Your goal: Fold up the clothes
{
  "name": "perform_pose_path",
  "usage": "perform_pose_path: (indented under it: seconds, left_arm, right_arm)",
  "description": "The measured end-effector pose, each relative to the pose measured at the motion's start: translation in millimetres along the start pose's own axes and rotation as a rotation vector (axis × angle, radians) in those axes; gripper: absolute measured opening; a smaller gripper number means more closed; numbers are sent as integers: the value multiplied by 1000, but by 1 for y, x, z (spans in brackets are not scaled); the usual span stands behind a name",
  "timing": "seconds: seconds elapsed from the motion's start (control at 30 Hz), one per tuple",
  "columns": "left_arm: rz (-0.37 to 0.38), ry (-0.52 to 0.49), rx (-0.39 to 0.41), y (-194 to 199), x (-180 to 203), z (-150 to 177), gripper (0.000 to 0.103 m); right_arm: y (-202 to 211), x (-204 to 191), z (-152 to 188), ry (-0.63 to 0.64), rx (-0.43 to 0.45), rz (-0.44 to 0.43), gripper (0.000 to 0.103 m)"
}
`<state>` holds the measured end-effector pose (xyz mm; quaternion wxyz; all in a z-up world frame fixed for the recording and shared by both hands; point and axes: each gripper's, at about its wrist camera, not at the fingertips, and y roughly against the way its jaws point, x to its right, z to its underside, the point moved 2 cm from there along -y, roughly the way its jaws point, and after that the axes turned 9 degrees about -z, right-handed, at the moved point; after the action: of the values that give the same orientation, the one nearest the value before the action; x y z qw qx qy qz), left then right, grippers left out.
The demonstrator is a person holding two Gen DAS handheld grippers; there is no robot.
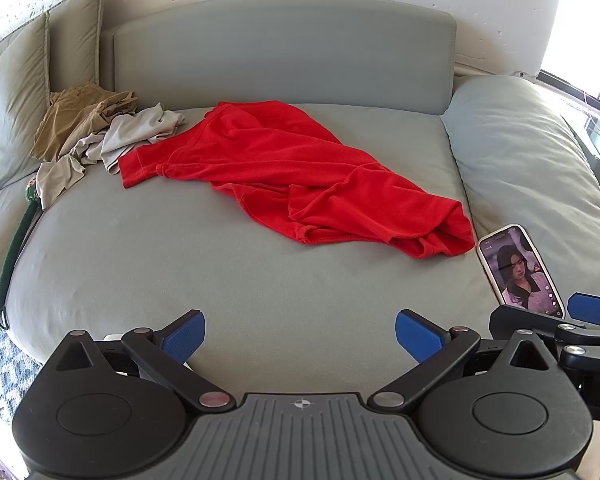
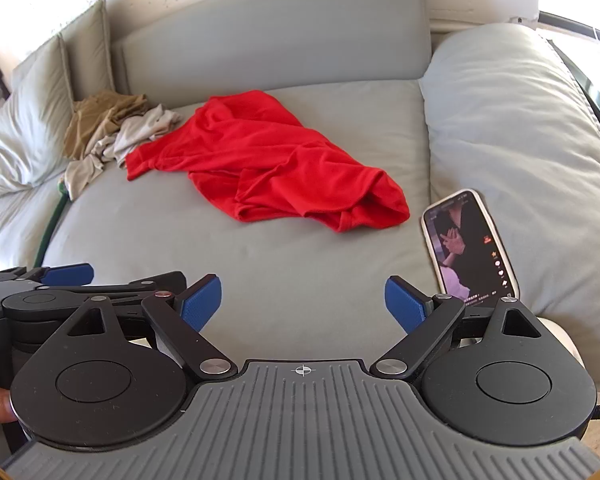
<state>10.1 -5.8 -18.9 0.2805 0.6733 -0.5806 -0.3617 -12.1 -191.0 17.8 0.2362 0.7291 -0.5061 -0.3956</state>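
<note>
Left wrist view: one red shirt (image 1: pixel 296 176) lies crumpled mid-sofa (image 1: pixel 220 280), two more garments (image 1: pixel 96 132) heaped far left, one phone (image 1: pixel 520 272) right; left gripper (image 1: pixel 300 338) and right gripper (image 2: pixel 303 302) both gape wide, empty

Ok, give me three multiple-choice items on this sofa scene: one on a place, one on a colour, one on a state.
1. Where does the phone stand?
A. on the crumpled pile
B. propped against the right cushion
C. under the garment

2. What colour is the garment in the middle of the seat?
A. red
B. blue
C. white

3. How are the left tongs and right tongs?
A. both shut on cloth
B. one open, one shut
C. both open, empty

Answers: 1 B, its lit screen leans on that cushion. 2 A, bright red cloth, spread and unfolded. 3 C, the blue pads stand wide apart with only seat between.
</note>
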Motion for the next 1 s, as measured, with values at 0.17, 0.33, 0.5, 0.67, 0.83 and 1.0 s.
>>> perform_pose_path:
  seconds: [0.17,0.33,0.5,0.67,0.83,1.0]
  left_arm:
    - [1,-2,-3,0,0,0,102]
    - [4,-3,-10,-3,-1,0,102]
    - [14,6,-37,-12,-2,3,102]
    - [11,31,-78,-30,-8,6,102]
    - [-8,97,-109,-52,-24,5,99]
    - [-22,115,-140,-72,-36,5,84]
  right_arm:
    - [-1,1,0,-2,-4,0,90]
    - [-2,2,1,-3,-7,0,90]
    - [-6,3,2,2,-14,0,90]
    - [-18,6,1,8,-25,19,90]
    - [-30,7,1,37,-2,17,90]
    - [-43,5,-1,114,20,23,88]
